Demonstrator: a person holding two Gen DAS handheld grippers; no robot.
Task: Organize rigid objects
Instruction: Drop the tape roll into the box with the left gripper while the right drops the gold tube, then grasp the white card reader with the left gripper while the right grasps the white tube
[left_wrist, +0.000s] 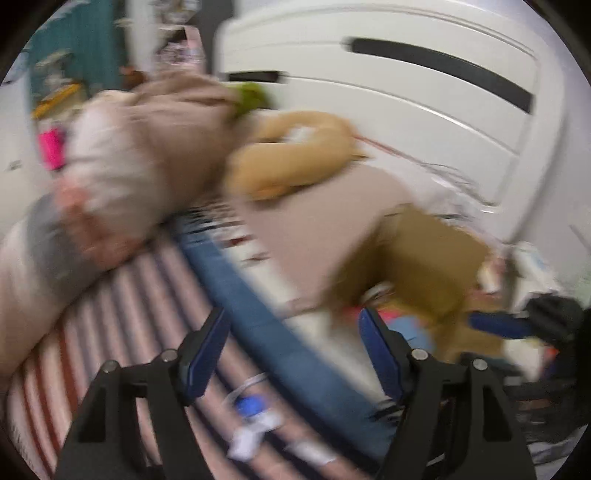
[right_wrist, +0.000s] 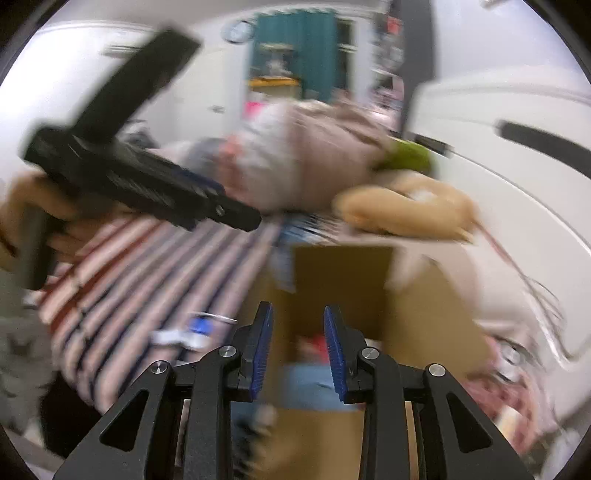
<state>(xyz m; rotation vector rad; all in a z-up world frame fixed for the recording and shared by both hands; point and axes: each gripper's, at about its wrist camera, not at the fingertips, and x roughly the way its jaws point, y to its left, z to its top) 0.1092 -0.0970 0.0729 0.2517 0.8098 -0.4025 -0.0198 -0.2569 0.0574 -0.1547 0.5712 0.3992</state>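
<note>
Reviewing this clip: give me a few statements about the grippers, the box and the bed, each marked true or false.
1. The left gripper is open with nothing between its fingers. True.
2. The right gripper is clamped on a toy. False: its jaws stand apart and nothing is held between them.
3. A cardboard box lies ahead of the right gripper. True.
4. The bedspread is plain green. False: it is striped red, white and dark.
5. A tan plush toy lies beyond the box. True.
</note>
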